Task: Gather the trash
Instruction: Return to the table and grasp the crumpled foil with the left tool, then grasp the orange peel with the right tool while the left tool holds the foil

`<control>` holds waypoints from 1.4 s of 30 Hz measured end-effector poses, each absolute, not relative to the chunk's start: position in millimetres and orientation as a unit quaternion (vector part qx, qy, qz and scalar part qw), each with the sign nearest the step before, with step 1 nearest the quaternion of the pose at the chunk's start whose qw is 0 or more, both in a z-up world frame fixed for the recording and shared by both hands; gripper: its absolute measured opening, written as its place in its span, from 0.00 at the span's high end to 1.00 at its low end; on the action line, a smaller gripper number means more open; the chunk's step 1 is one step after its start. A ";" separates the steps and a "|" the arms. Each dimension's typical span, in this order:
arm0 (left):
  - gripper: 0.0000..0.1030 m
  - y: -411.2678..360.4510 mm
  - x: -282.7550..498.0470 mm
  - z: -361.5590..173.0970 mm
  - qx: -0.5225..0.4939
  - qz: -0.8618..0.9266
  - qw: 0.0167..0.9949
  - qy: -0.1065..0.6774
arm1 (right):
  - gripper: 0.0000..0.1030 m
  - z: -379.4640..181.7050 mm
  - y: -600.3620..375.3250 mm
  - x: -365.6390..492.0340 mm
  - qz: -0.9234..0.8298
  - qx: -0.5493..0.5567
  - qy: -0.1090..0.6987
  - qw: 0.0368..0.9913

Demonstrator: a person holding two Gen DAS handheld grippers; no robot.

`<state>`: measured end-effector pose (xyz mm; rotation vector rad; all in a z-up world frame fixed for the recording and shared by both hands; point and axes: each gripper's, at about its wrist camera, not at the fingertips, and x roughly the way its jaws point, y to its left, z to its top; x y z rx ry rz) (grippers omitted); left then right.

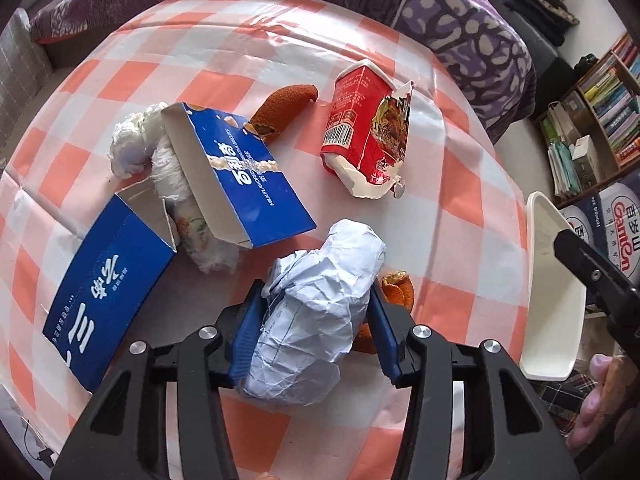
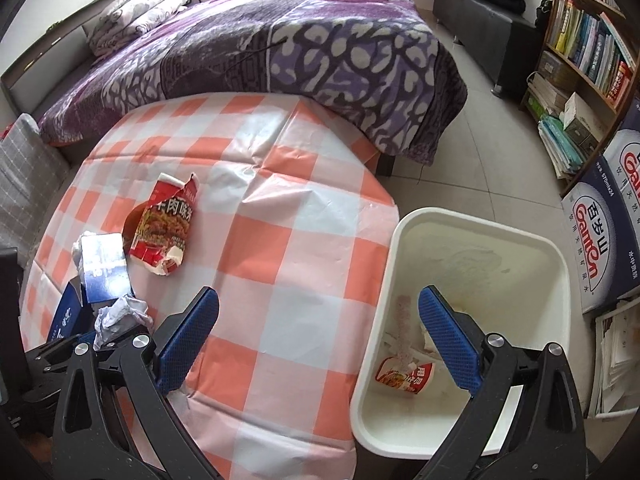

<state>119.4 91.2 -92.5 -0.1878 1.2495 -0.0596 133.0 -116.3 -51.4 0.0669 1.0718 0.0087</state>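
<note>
My left gripper (image 1: 316,320) is shut on a crumpled white paper wad (image 1: 316,308) low over the checked tablecloth (image 1: 256,52). Around it lie two blue cartons (image 1: 244,176) (image 1: 108,284), white tissue (image 1: 132,144), a torn red noodle packet (image 1: 364,128), a brown peel (image 1: 288,104) and orange peel (image 1: 396,286). My right gripper (image 2: 318,332) is open and empty, hovering over the table's right edge and the white trash bin (image 2: 400,240). The bin holds a red cup (image 2: 404,374) and paper. The wad (image 2: 120,316) and the red packet (image 2: 164,224) also show in the right wrist view.
A bed with a purple patterned blanket (image 2: 304,48) stands behind the table. A bookshelf (image 2: 584,52) and stacked Ganten water boxes (image 2: 600,232) are at the right, beyond the bin. Tiled floor (image 2: 472,148) lies between the bed and the shelf.
</note>
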 end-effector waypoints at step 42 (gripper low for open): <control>0.53 214.0 80.8 -8.3 -0.193 0.090 0.871 0.442 | 0.78 -38.9 -1.2 121.3 0.150 0.038 0.430 0.890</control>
